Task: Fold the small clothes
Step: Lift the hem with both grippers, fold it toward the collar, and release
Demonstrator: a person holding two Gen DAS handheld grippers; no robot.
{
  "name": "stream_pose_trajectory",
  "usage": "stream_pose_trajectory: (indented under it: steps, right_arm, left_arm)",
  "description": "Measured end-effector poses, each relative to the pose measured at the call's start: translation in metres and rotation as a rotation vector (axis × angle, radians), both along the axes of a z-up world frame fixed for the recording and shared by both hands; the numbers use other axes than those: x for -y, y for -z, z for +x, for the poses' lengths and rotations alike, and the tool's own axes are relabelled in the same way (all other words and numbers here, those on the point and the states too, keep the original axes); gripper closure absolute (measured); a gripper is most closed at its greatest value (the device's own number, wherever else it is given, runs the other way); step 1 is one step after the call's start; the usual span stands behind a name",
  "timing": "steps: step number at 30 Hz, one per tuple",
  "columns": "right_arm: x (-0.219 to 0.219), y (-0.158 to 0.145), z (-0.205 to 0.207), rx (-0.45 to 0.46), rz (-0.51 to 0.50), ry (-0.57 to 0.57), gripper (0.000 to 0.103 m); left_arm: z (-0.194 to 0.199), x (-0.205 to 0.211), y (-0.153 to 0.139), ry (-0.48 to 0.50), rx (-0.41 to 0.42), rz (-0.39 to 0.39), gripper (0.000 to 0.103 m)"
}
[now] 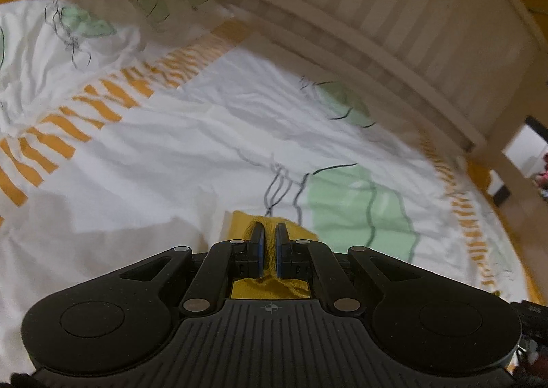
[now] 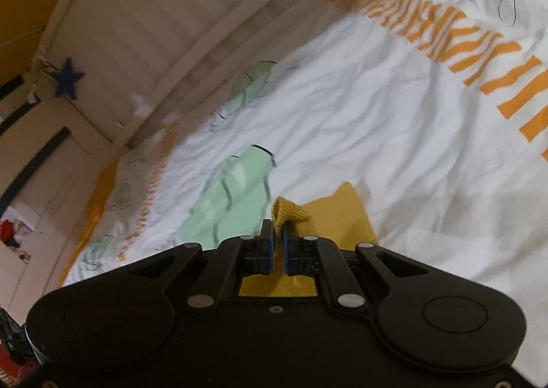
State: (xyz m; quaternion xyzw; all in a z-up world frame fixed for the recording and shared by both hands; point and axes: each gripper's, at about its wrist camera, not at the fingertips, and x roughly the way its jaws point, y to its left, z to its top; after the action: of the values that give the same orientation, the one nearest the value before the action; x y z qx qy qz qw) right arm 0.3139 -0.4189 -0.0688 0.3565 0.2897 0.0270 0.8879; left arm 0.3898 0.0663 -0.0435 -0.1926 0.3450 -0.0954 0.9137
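Left wrist view: the left gripper [image 1: 269,232] has its fingers clenched on a bunched edge of the small mustard-yellow knit garment [image 1: 239,221], lifted just above the white bed sheet with orange stripes and green patches [image 1: 171,155]; a pale slatted bed rail [image 1: 394,11] runs behind.

Right wrist view: the right gripper [image 2: 277,230] likewise pinches a raised corner of the yellow cloth [image 2: 337,213]. My guess is the fold is only starting, with edges gathered and nothing laid flat yet.
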Motion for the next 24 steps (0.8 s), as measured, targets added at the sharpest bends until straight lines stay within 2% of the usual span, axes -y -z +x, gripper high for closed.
stream_pose_trajectory:
  steps: [5,6,8,10,11,12,13,17,20,24]
  right_arm:
    - [0.003,0.016,0.012,-0.034,-0.008,0.022,0.09]
    - [0.004,0.018,0.014,-0.035,-0.009,0.025,0.083]
    - [0.006,0.018,0.014,-0.027,-0.011,0.042,0.081]
    - [0.009,0.015,0.009,-0.008,-0.009,0.06,0.066]
    - [0.01,0.012,0.004,0.001,-0.012,0.067,0.051]
    - [0.012,0.01,0.004,0.006,-0.022,0.07,0.042]
    - [0.011,0.007,0.001,0.009,-0.037,0.067,0.041]
    - [0.003,-0.001,-0.012,0.002,-0.101,0.017,0.041]
    - [-0.006,-0.001,-0.019,-0.011,-0.139,-0.021,0.041]
    - [-0.013,0.005,-0.017,-0.042,-0.169,-0.038,0.041]
  left_arm:
    - [0.019,0.0,0.022,-0.027,-0.04,-0.005,0.096]
    - [0.024,0.001,0.025,-0.024,-0.055,-0.011,0.096]
    - [0.034,0.0,0.031,-0.013,-0.097,-0.032,0.095]
    - [0.034,-0.003,0.031,-0.01,-0.115,-0.038,0.091]
    - [0.031,-0.004,0.029,-0.009,-0.107,-0.029,0.088]
    - [0.026,-0.005,0.025,-0.009,-0.093,-0.007,0.076]
    - [0.02,-0.005,0.021,-0.008,-0.074,0.019,0.071]
    - [-0.003,-0.008,0.006,0.007,-0.04,0.075,0.066]
    - [-0.02,-0.009,0.003,0.027,-0.052,0.09,0.063]
    - [-0.044,-0.008,0.009,0.071,-0.109,0.083,0.062]
